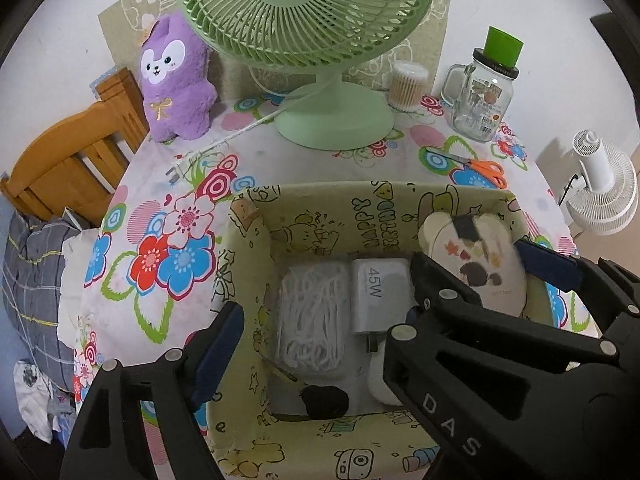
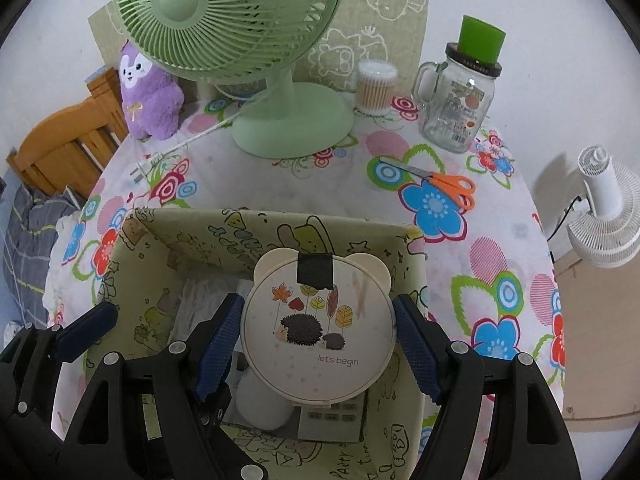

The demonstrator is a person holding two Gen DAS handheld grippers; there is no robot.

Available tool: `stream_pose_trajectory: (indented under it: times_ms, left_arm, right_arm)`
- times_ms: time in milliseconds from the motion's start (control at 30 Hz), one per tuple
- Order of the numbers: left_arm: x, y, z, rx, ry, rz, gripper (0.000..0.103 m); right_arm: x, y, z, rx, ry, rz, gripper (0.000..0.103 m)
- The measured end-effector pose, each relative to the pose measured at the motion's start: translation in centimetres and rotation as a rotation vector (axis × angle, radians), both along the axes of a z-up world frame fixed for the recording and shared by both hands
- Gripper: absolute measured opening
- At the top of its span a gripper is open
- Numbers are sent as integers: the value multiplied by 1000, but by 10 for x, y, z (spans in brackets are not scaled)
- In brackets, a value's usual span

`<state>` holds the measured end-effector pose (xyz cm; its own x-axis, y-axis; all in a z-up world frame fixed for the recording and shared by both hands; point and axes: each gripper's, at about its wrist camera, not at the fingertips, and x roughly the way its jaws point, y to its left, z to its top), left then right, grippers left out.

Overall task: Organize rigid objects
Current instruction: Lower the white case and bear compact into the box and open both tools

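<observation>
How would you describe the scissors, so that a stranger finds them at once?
Start from the big green fan on the flowered table. To its right, in front of the glass mug jar, the scissors lie flat. Only they have orange handles.

I count two fans, one green fan [image 2: 224, 32] on the desk [image 2: 500, 240] and one white fan [image 2: 604, 216] off it. One box [image 2: 412, 280], one round tin [image 2: 318, 328], one charger [image 1: 376, 292] (marked 45W), one jar [image 2: 456, 108], one pair of scissors [image 2: 444, 184], one plush toy [image 2: 148, 96].

White wall [image 1: 72, 8]; wooden chair [image 1: 76, 160]; floral tablecloth [image 1: 160, 240].
</observation>
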<state>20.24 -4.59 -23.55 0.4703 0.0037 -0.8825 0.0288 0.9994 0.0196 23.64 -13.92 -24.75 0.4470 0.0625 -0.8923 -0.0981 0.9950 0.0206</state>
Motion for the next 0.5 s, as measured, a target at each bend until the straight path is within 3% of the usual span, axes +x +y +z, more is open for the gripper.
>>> stream_pose_trajectory:
  times_ms: [500]
  left_arm:
    - [-16, -3, 15, -5, -20, -4, 91]
  right_arm:
    - [-15, -2, 14, 20, 0, 9, 87]
